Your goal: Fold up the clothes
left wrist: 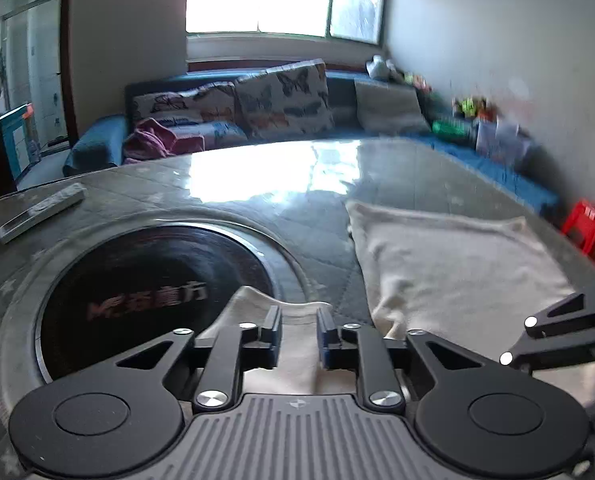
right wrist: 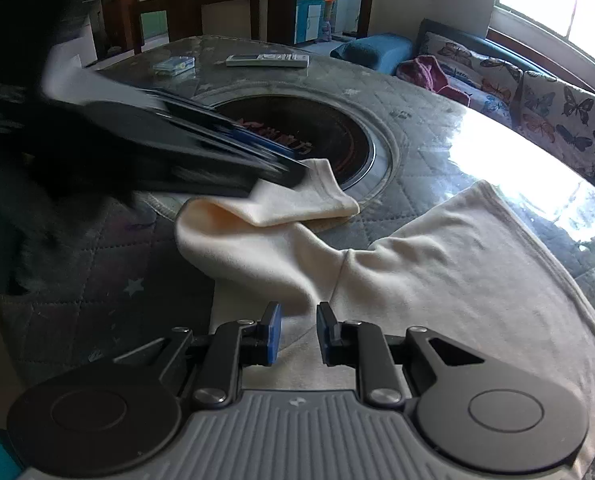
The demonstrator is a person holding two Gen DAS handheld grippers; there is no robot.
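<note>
A cream shirt (right wrist: 437,272) lies spread on the round table; its body also shows in the left wrist view (left wrist: 449,264). One sleeve (right wrist: 297,196) reaches toward the dark round hotplate (right wrist: 317,136). My left gripper (left wrist: 298,334) has its jaws a little apart over the sleeve end (left wrist: 297,352). It shows blurred in the right wrist view (right wrist: 293,170), touching the sleeve. My right gripper (right wrist: 298,334) is open just above the shirt near the armpit. It also shows at the right edge of the left wrist view (left wrist: 557,328).
The hotplate (left wrist: 149,292) is set in the middle of the quilted grey table cover (right wrist: 97,280). A remote (right wrist: 267,60) and a small blue box (right wrist: 175,65) lie at the far side. A sofa with butterfly cushions (left wrist: 281,100) and a red stool (left wrist: 589,232) stand beyond the table.
</note>
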